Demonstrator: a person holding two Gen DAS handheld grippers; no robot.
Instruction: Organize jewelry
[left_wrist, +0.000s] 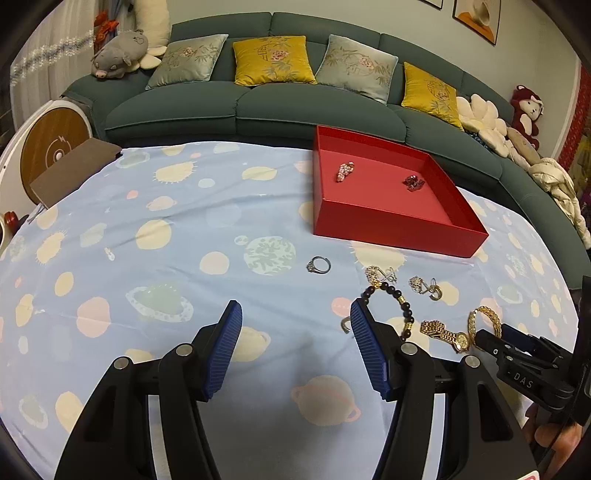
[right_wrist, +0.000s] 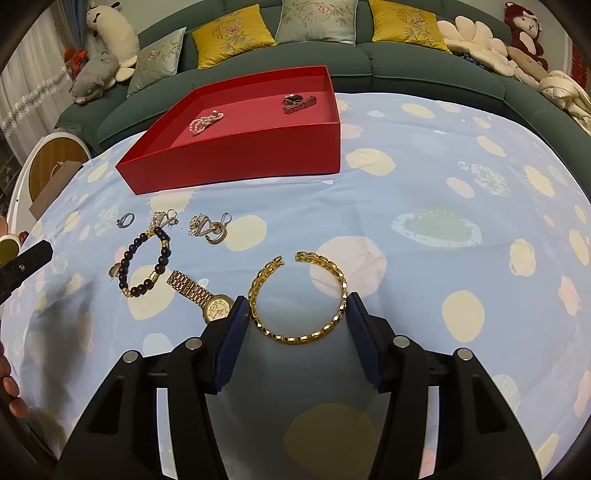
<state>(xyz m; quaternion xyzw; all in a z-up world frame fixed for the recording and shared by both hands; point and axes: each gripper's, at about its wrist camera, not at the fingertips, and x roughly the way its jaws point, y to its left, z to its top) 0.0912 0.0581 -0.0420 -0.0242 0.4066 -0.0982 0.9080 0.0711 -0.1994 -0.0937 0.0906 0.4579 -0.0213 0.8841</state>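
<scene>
Red tray (right_wrist: 236, 162) sits beyond the jewelry on the cloth (right_wrist: 424, 192). Right gripper (right_wrist: 295, 306), spread wide, straddles the gold bracelet (right_wrist: 299, 295); close slowly, pinching one band. Left gripper (left_wrist: 295, 314) hangs open, empty.

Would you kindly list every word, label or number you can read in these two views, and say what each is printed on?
"- DAS": white letters on the black body of the right gripper, seen from the left wrist view.
Dial of the gold link-band wristwatch: markings too small to read.
Yellow embroidered sofa cushion: the motif may be a character, not legible.
</scene>
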